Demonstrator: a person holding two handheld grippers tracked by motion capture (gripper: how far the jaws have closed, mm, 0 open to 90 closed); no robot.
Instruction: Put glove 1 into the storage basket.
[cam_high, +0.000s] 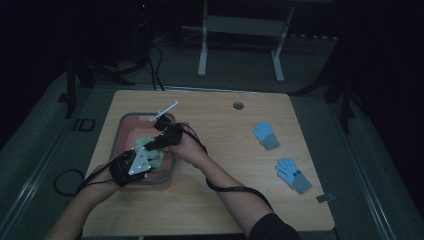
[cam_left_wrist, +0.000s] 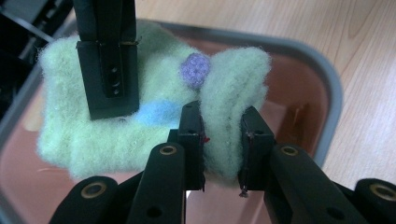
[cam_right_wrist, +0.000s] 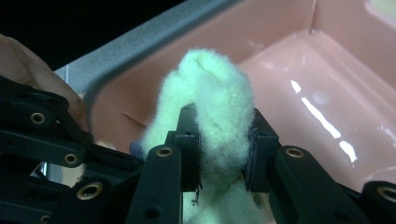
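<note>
Over the pink tray (cam_high: 122, 131) on the surface, your hand-held grippers meet at the green glove (cam_high: 150, 150); left (cam_left_wrist: 223, 135) clamps a fold beside its purple dot, right (cam_right_wrist: 222, 135) pinches a tuft above the tray floor.

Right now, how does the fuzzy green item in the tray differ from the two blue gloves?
The green item lies in the pink tray, clamped by both hand-held grippers; the blue gloves lie loose on the bare table. It is pale green with purple and blue spots; they are blue with grey cuffs. Both look knitted.
</note>
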